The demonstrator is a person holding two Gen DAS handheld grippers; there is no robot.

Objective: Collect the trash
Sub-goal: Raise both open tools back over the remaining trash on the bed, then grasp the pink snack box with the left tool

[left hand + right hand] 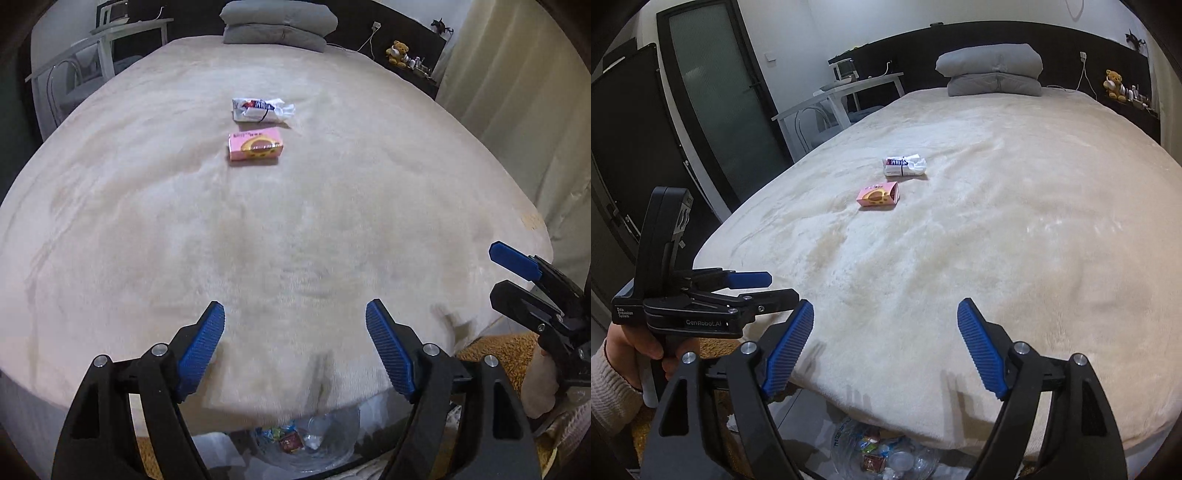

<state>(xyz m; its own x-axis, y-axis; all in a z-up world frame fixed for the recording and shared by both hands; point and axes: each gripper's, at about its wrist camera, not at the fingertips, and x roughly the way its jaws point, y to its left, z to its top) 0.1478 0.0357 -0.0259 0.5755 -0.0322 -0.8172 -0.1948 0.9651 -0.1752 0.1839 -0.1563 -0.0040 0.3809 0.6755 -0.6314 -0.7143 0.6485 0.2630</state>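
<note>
A pink snack box [256, 147] lies on the cream bed [295, 240], with a crumpled white wrapper [260, 109] just behind it. Both also show in the right wrist view: the box [878, 197] and the wrapper [904, 167]. My left gripper [295, 332] is open and empty over the bed's near edge, far from both. My right gripper [885, 332] is open and empty, also near the foot of the bed. A clear bag of collected trash [306, 441] sits on the floor below; it also shows in the right wrist view [882, 454].
Folded grey pillows [277, 26] lie at the head of the bed. A white desk and chair [834, 107] stand on the left. A dark shelf with a teddy bear [397, 51] is at the right. A curtain [517, 110] hangs on the right.
</note>
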